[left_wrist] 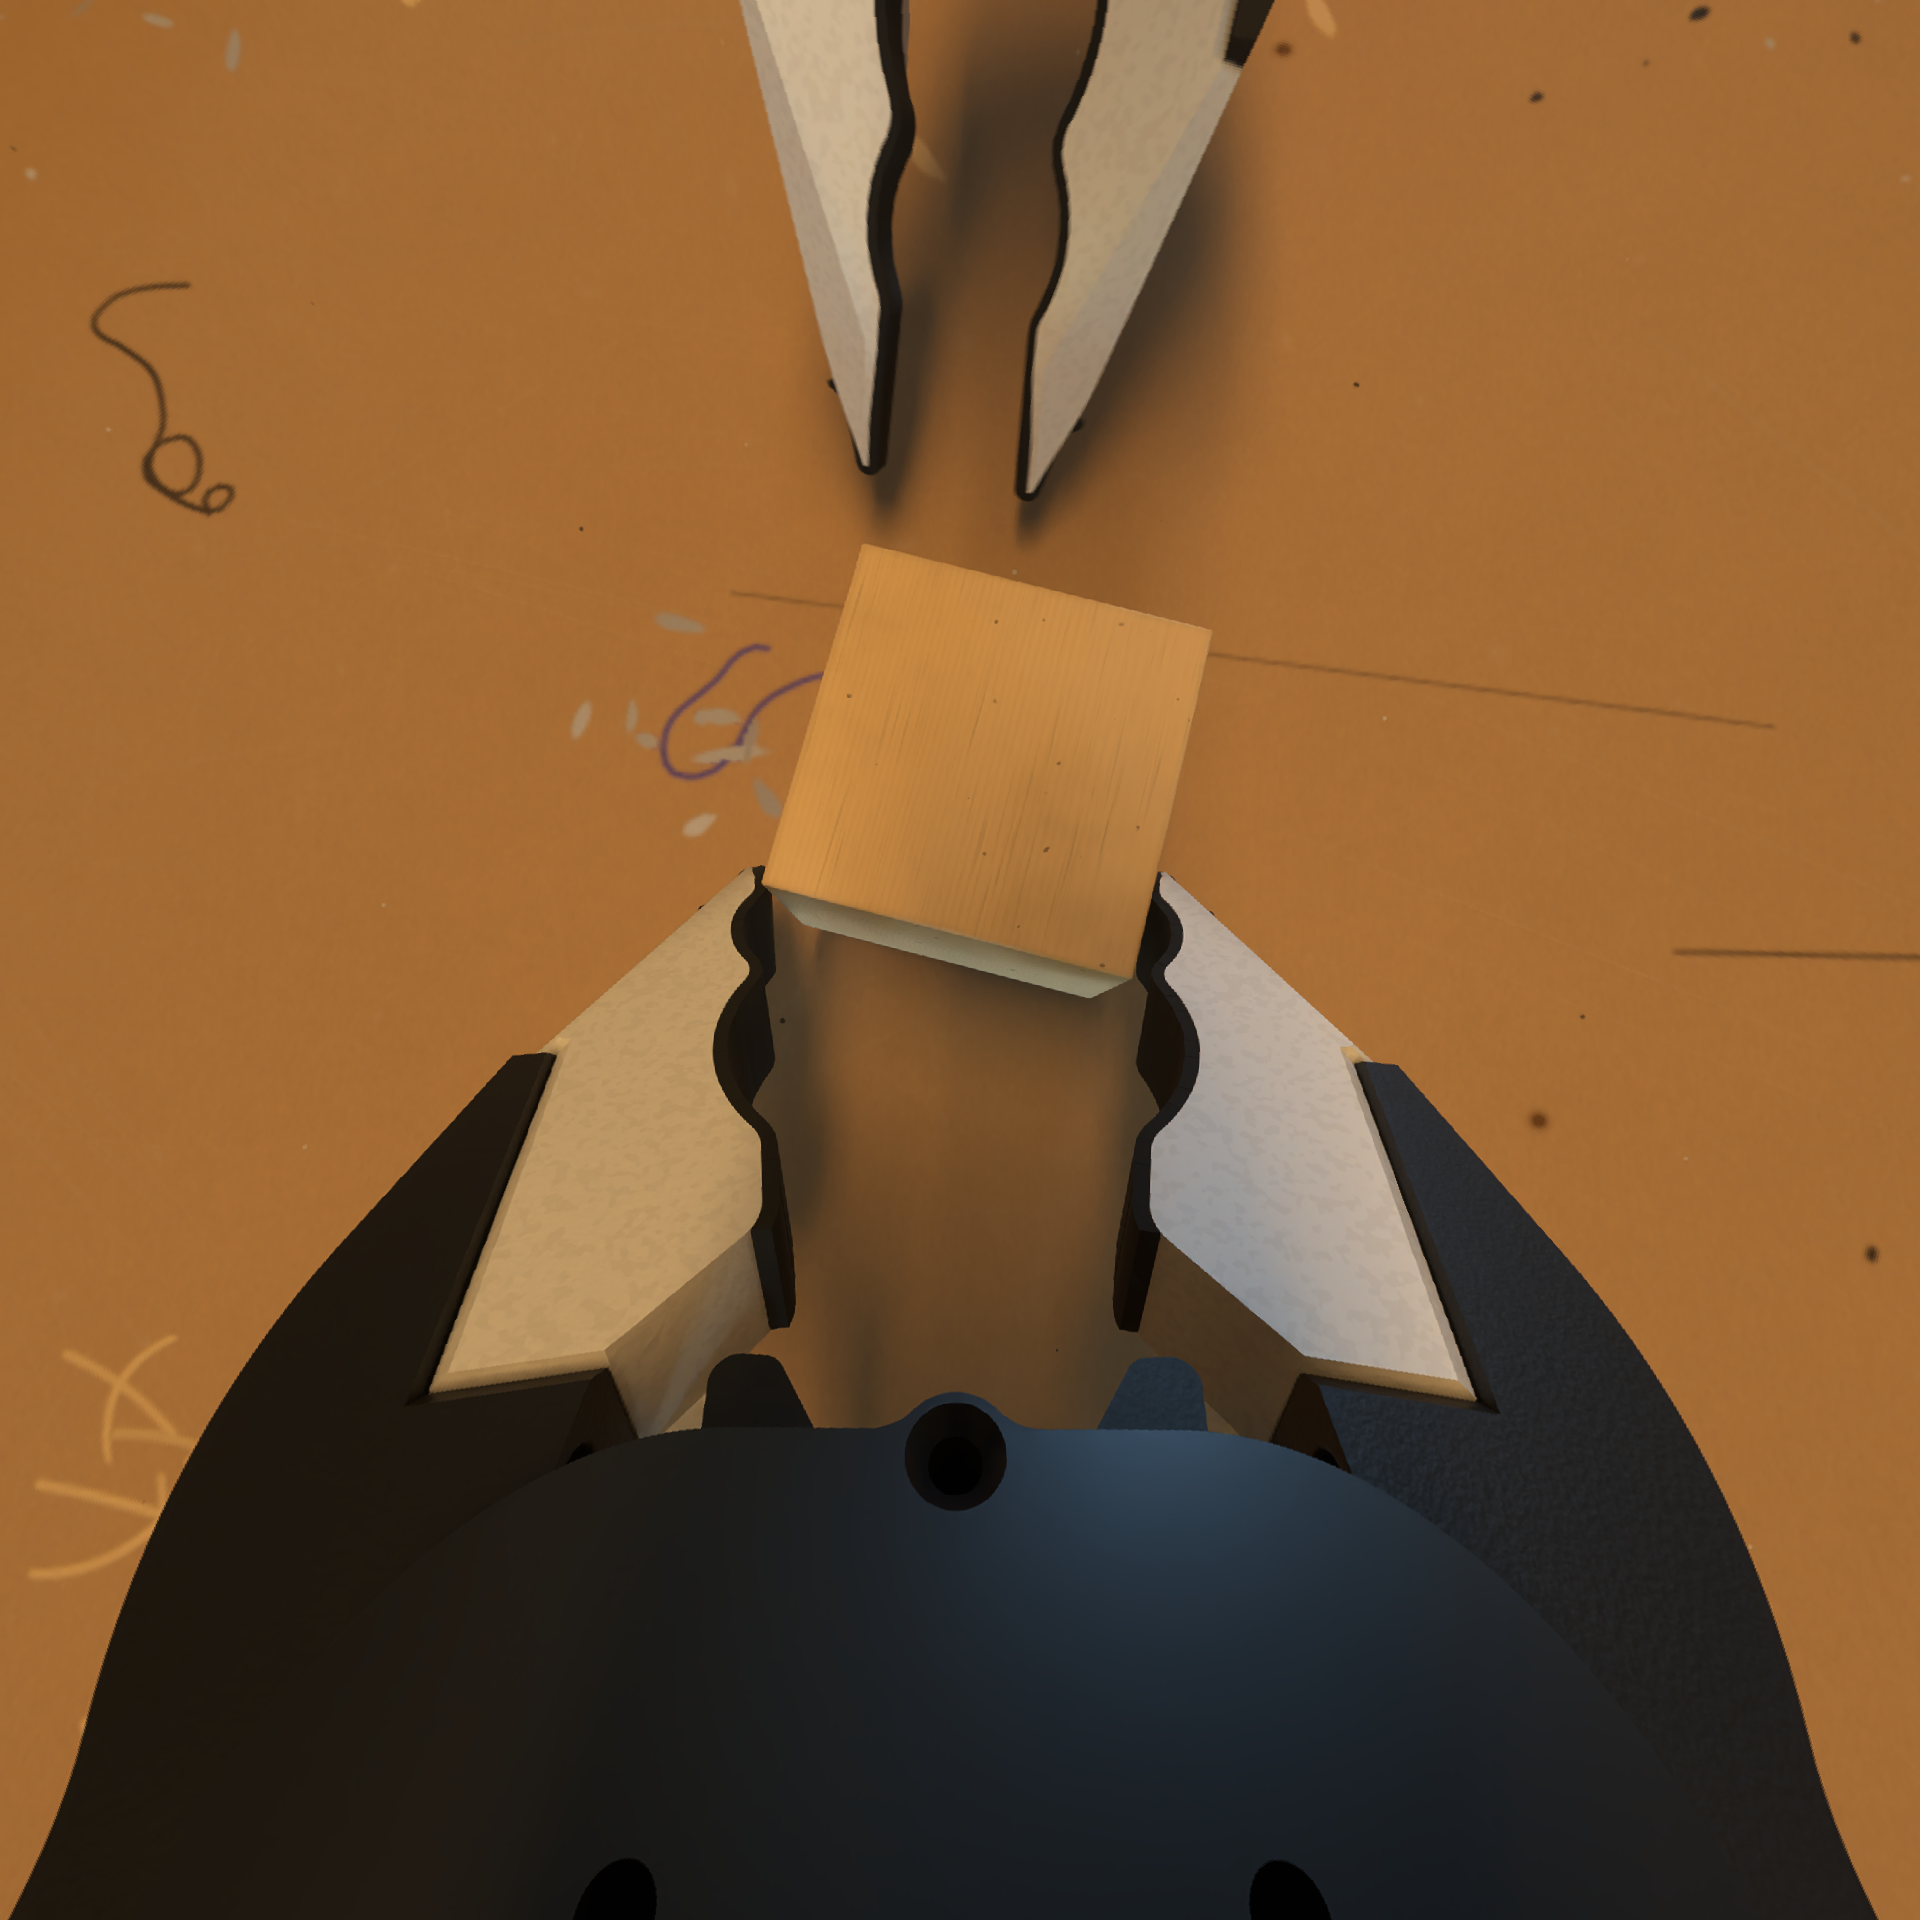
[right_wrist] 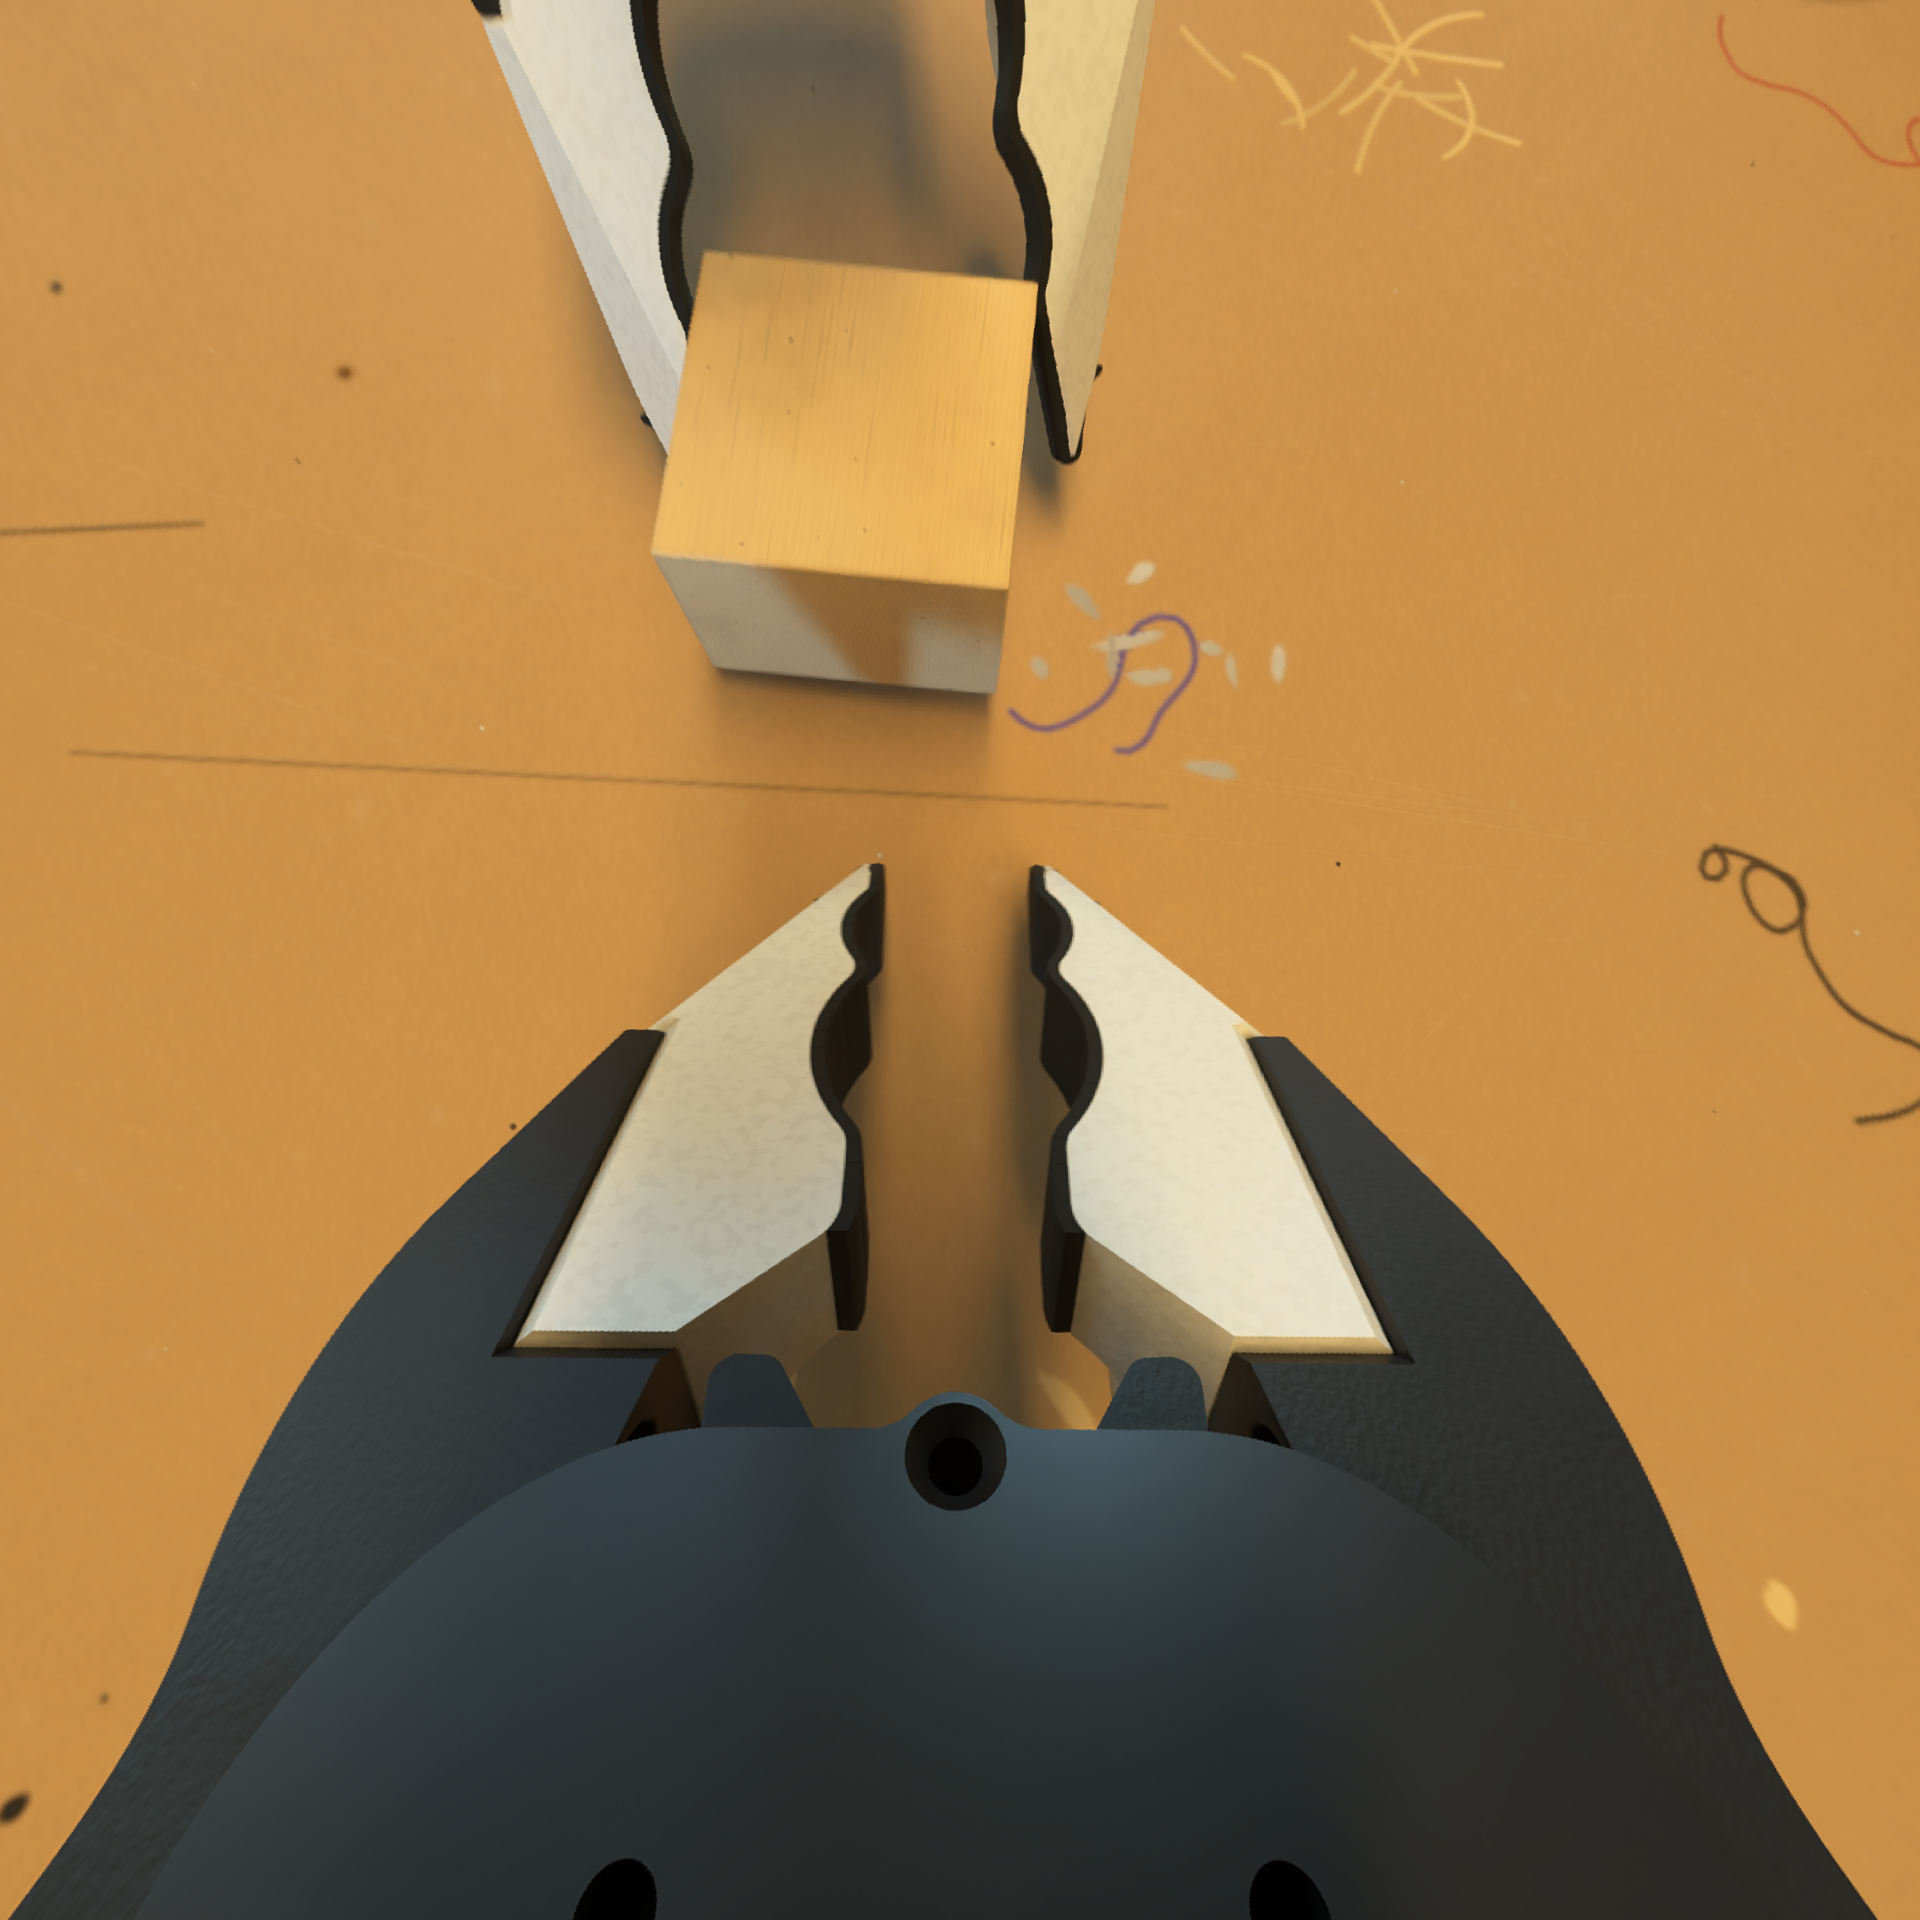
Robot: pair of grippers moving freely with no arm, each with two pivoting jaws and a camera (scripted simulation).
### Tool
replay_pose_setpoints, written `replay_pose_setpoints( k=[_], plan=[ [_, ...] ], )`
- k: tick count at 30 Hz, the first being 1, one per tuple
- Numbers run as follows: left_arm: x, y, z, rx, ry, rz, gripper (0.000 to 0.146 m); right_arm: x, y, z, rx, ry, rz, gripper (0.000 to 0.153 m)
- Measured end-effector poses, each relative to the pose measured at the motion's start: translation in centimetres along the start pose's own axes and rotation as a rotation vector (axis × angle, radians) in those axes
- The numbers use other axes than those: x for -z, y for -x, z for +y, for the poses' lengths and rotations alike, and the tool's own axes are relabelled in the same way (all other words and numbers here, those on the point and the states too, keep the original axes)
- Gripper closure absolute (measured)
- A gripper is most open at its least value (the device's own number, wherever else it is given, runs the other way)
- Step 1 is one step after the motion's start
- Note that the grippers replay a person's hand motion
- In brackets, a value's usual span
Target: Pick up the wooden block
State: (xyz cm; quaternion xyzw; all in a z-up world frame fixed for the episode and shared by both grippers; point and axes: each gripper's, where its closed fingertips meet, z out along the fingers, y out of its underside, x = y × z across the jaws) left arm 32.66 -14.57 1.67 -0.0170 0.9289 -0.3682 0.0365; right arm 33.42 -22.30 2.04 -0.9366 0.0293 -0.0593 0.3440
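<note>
1. On the orange-brown tabletop (left_wrist: 416,935) sits the wooden block (left_wrist: 987,769), square top face up, turned slightly askew to the left gripper's axis.
2. Left gripper (left_wrist: 956,883): fingers spread about as wide as the block. Both tips sit at the block's near corners, touching or just beside them; the near edge lies between the tips, most of the block beyond them. Firm grip cannot be confirmed.
3. From the right wrist view, the same block (right_wrist: 847,447) rests flat on the surface, with the left gripper's 2 pale fingers (right_wrist: 1081,208) flanking its far sides.
4. Right gripper (right_wrist: 956,868): jaws parted by a narrow gap, nothing between them. It faces the block from the opposite side, near but apart.
5. Surface marks: a purple scribble (right_wrist: 1132,675) with pale flecks just beside the block; a dark squiggle (left_wrist: 156,416) well off; thin dark line (right_wrist: 623,779) between right gripper and block.
</note>
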Motion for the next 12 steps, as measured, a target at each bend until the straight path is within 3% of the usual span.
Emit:
replay_pose_setpoints(
  k=[1, 2, 4, 7, 12],
  plan=[
    [0.1, 0.0, -0.1, 0.000, -0.008, -0.003, 0.075, 0.0, -0.1, 0.2, 0.009, 0.019, 0.006, 0.131],
    [0.1, 0.1, -0.1, 0.004, -0.010, -0.006, 0.075, 0.1, -0.3, 0.4, 0.026, 0.052, 0.023, 0.127],
    [0.1, 0.3, -0.1, 0.004, -0.002, -0.014, 0.075, 0.2, -0.4, 0.6, 0.053, 0.069, 0.047, 0.104],
    [0.1, 0.3, 0.0, 0.000, 0.006, -0.013, 0.075, 0.7, -1.3, 0.5, 0.057, 0.051, 0.050, 0.098],
    [0.1, 0.5, -0.5, -0.014, 0.011, -0.024, 0.075, 0.6, -4.3, 0.2, 0.066, 0.071, -0.053, 0.080]
  ],
)
